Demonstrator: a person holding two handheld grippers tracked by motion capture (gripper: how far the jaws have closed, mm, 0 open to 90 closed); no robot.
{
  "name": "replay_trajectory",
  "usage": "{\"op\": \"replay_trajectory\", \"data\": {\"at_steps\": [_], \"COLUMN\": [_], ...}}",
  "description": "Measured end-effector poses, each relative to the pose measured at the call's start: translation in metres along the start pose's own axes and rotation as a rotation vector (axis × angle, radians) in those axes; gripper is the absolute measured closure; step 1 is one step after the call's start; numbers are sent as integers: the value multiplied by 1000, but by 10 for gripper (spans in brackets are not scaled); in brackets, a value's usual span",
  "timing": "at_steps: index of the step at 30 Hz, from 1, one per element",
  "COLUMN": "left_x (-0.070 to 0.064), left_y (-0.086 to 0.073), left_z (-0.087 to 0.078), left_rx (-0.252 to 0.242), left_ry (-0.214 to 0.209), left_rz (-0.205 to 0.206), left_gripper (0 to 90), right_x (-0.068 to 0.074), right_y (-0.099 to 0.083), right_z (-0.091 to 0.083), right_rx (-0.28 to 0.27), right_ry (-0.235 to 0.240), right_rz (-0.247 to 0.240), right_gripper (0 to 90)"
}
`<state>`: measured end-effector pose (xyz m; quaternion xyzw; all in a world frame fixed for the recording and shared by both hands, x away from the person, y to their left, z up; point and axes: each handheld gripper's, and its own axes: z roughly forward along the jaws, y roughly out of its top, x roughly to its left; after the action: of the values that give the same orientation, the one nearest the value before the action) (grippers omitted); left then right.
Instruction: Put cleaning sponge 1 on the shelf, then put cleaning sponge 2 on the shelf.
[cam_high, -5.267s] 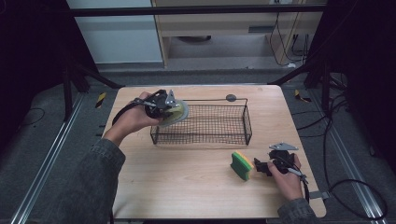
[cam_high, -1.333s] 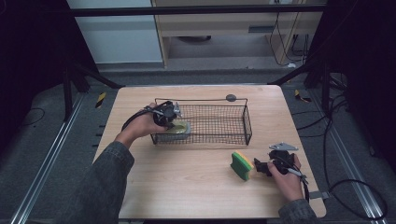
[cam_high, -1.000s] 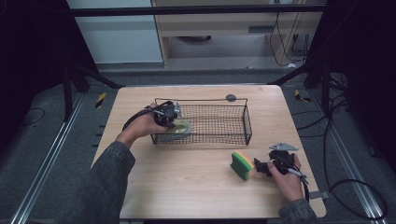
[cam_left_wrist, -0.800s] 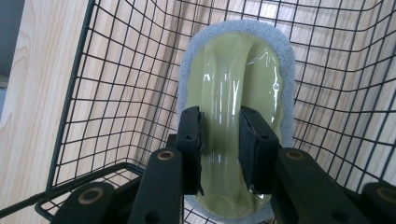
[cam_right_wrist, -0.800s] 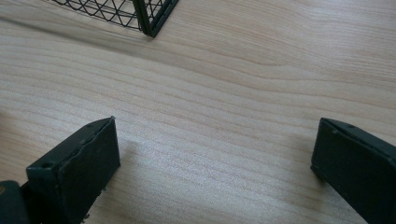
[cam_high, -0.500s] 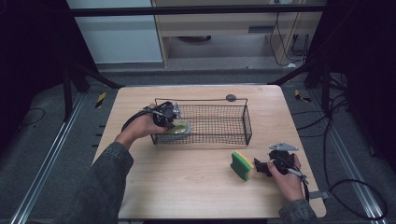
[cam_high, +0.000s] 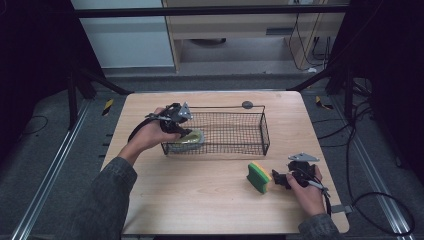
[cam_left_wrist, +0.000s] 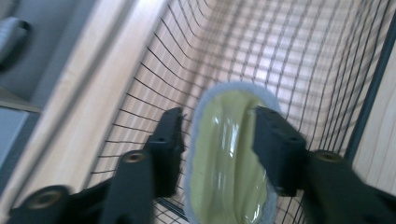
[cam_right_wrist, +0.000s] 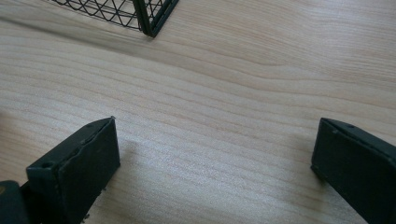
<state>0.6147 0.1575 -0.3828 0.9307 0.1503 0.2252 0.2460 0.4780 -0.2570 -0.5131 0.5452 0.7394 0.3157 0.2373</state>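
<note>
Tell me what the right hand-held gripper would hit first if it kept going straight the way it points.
Probably the green and yellow sponge: the right hand-held gripper points left at it, jaws open, though depth is unclear.

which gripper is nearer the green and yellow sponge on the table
Right. The right gripper sits just beside the sponge, jaws open. The left gripper is farther off at the wire basket.

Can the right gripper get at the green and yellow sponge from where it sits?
Probably yes. The right gripper rests on the table with its jaws wide open, just beside the sponge, and nothing lies between them. The wire basket stands farther back, clear of that path.
</note>
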Motion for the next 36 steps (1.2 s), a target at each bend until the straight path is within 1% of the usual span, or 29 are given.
{"op": "replay_trajectory", "data": {"at_steps": [1, 2, 3, 4, 5, 6, 7, 8, 9, 10, 11, 12, 13, 14, 15, 16, 19, 20, 21, 22, 23, 24, 25, 27, 29, 31, 33, 34, 36], "left_x": [0, 0, 0, 1, 1, 1, 1, 0, -5, -5, -8, -11, -18, -21, -21, -25, -39, -50, -50, -60, -60, -72, -72, -83, -90, -93, -94, -95, -97], "left_y": [0, 1, 0, -3, -3, -7, -7, -10, -15, -15, -19, -22, -30, -34, -34, -40, -58, -73, -73, -85, -85, -100, -100, -113, -123, -131, -133, -134, -137], "left_z": [0, -4, -9, -15, -15, -20, -20, -23, -29, -29, -33, -36, -42, -45, -45, -49, -56, -58, -58, -58, -58, -57, -57, -51, -44, -37, -34, -31, -23], "left_rx": [0, -27, -51, -82, -82, -90, -90, -98, -132, -132, -151, -170, -215, -225, -225, -227, -235, -244, -244, -230, -230, -206, -206, -181, -146, -150, -141, -139, -132], "left_ry": [0, 30, 42, 52, 52, 75, 75, 80, 80, 80, 81, 77, 75, 82, 82, 98, 150, 159, 159, 164, 164, 193, 193, 191, 171, 141, 145, 139, 112], "left_rz": [0, -27, -52, -92, -92, -123, -123, -154, -197, -197, -222, -254, -330, -347, -347, -362, -409, -454, -454, -476, -476, -504, -504, -514, -525, -563, -570, -586, -589], "left_gripper": [406, 340, 340, 221, 182, 129, 99, 73, 63, 51, 51, 45, 43, 42, 42, 41, 42, 43, 43, 44, 44, 46, 47, 47, 47, 48, 48, 49, 48], "right_x": [0, 0, 0, 0, 0, 0, 0, 0, 0, 0, -1, -1, -2, -2, -2, -2, -1, 0, 1, 2, 4, 5, 5, 7, 10, 16, 18, 21, 29], "right_y": [0, 0, 0, 0, 0, 0, 0, 0, 0, 0, 0, 0, 1, 2, 2, 3, 2, 0, -1, -1, -1, -1, -1, -1, -1, -3, -4, -5, -5], "right_z": [0, 0, 0, 0, 0, 0, 0, 0, 0, 0, 0, 0, -2, -5, -5, -10, -16, -24, -28, -31, -36, -41, -41, -49, -57, -67, -71, -74, -83], "right_rx": [0, 0, 0, 0, 0, 0, 0, 1, 2, 2, 2, 2, 9, 9, 9, 7, 22, 52, 61, 62, 63, 67, 67, 80, 105, 146, 158, 163, 179], "right_ry": [0, 0, 0, 1, 1, 1, 1, 3, 4, 4, 4, 2, 4, -4, -4, -21, -23, -25, -22, -14, -5, 8, 8, 41, 71, 95, 101, 103, 127], "right_rz": [0, 0, 0, 1, 1, 1, 1, 2, 1, 1, -2, -1, -7, -17, -17, -45, -61, -75, -85, -89, -92, -96, -96, -98, -98, -104, -109, -121, -134], "right_gripper": [12, 12, 12, 12, 12, 12, 12, 10, 9, 9, 13, 21, 69, 85, 85, 85, 93, 101, 103, 105, 105, 106, 106, 114, 123, 143, 149, 157, 170]}}
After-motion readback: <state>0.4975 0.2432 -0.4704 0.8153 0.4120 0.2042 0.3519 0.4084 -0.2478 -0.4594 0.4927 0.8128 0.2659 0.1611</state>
